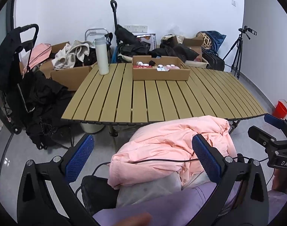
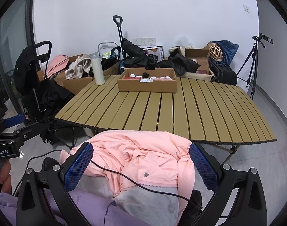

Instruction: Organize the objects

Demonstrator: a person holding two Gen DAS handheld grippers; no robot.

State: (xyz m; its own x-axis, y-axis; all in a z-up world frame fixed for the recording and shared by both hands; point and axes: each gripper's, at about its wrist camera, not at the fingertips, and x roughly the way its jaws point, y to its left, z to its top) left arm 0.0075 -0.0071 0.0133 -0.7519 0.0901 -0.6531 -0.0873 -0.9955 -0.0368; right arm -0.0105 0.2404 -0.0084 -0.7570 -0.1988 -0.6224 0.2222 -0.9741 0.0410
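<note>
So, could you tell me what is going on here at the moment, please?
A seated person holds two sets of tongs, the left tongs and the right tongs, both open and gripping nothing. They hover over a pink jacket on the person's lap, before a slatted table. On it stand a cardboard tray of small items and a white bottle.

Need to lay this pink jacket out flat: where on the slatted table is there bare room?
The table is bare across its whole near half and its right side, from the cardboard tray forward to the near edge. It is crowded only at the far edge: the white bottle at the far-left corner, the tray beside it. The pink jacket lies below the near edge.
</note>
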